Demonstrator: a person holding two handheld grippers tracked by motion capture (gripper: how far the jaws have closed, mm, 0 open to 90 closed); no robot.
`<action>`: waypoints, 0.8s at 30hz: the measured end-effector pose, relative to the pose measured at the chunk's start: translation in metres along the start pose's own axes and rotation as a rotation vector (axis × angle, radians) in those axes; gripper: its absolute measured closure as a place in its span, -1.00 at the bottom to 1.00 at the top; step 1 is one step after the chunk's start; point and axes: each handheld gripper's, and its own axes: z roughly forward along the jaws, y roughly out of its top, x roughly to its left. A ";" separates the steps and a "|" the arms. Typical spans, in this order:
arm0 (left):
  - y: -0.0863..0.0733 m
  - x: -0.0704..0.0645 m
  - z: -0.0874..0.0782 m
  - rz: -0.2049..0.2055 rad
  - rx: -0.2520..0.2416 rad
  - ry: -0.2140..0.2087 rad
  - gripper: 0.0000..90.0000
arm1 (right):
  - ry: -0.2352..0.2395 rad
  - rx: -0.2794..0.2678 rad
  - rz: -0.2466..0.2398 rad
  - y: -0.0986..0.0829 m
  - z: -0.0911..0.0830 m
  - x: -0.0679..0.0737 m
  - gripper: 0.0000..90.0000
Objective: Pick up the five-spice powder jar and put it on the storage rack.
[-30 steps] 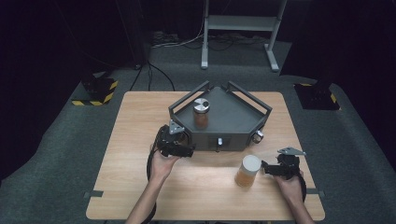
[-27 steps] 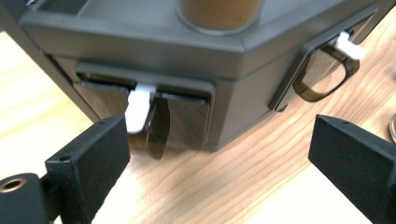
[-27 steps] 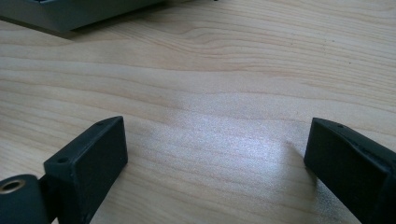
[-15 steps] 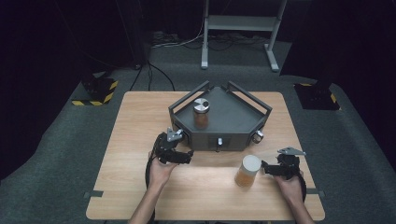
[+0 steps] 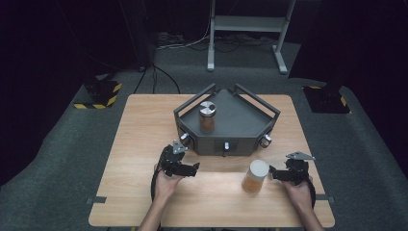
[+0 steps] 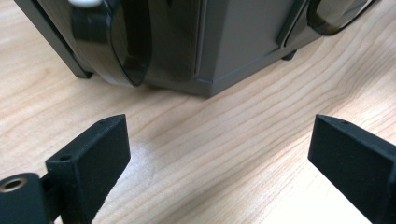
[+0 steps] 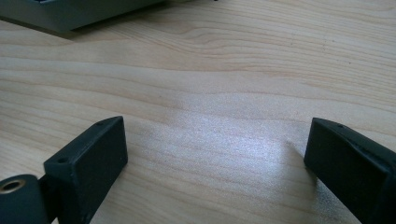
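Jar (image 5: 255,176) with white lid stands on the desk (image 5: 134,144), just left of my right hand-held gripper (image 5: 275,174), jaws spread, empty. Left hand-held gripper (image 5: 192,168) also spread, near the grey tray (image 5: 240,139). Risk: a jaw clips the jar and tips it. Second jar (image 5: 207,116) sits inside the tray, behind its rail.
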 end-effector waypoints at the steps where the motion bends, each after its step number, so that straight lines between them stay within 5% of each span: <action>1: -0.001 0.000 0.001 -0.002 0.002 0.000 -0.87 | 0.000 0.000 0.000 0.000 0.000 0.000 -0.87; 24: -0.017 -0.014 0.032 0.005 0.055 0.026 -0.87 | 0.000 0.000 0.000 0.000 0.000 0.000 -0.87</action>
